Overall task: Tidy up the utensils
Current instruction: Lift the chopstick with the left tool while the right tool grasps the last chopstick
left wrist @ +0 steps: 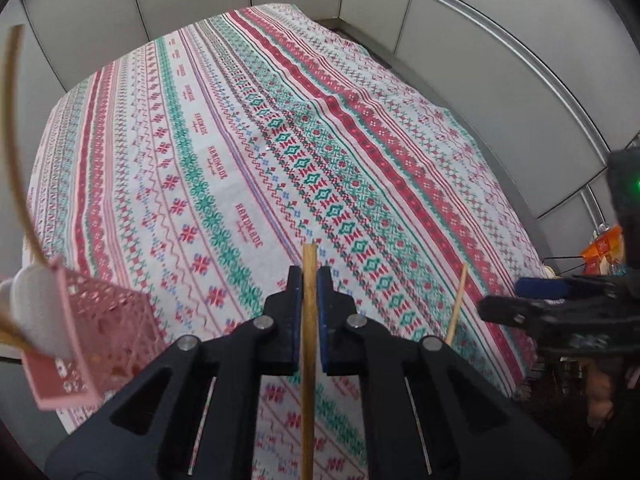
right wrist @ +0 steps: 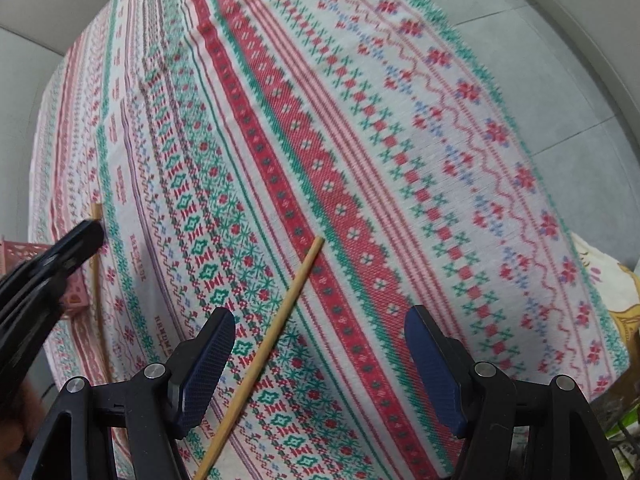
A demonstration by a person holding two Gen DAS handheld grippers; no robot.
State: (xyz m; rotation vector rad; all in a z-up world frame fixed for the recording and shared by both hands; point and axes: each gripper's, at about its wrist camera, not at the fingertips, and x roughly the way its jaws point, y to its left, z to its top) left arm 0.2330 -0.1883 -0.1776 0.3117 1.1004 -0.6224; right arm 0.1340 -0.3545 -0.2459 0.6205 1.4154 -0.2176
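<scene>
My left gripper [left wrist: 309,280] is shut on a wooden chopstick [left wrist: 308,360], held above the patterned tablecloth [left wrist: 240,160]. A pink perforated utensil holder [left wrist: 100,320] stands at the lower left with a white spoon [left wrist: 36,308] and a thin wooden stick [left wrist: 12,140] in it. A second chopstick [right wrist: 272,340] lies on the cloth between the open fingers of my right gripper [right wrist: 320,352]; it also shows in the left wrist view [left wrist: 457,304]. The left gripper [right wrist: 52,264] with its chopstick [right wrist: 96,272] shows at the left of the right wrist view, beside the pink holder [right wrist: 76,292].
Grey wall panels [left wrist: 480,20] surround the table on the far and right sides. The right gripper [left wrist: 540,308] enters the left wrist view at the right edge. Orange packets [left wrist: 600,248] sit beyond the table's right edge. A yellowish cloth [right wrist: 608,288] lies off the table.
</scene>
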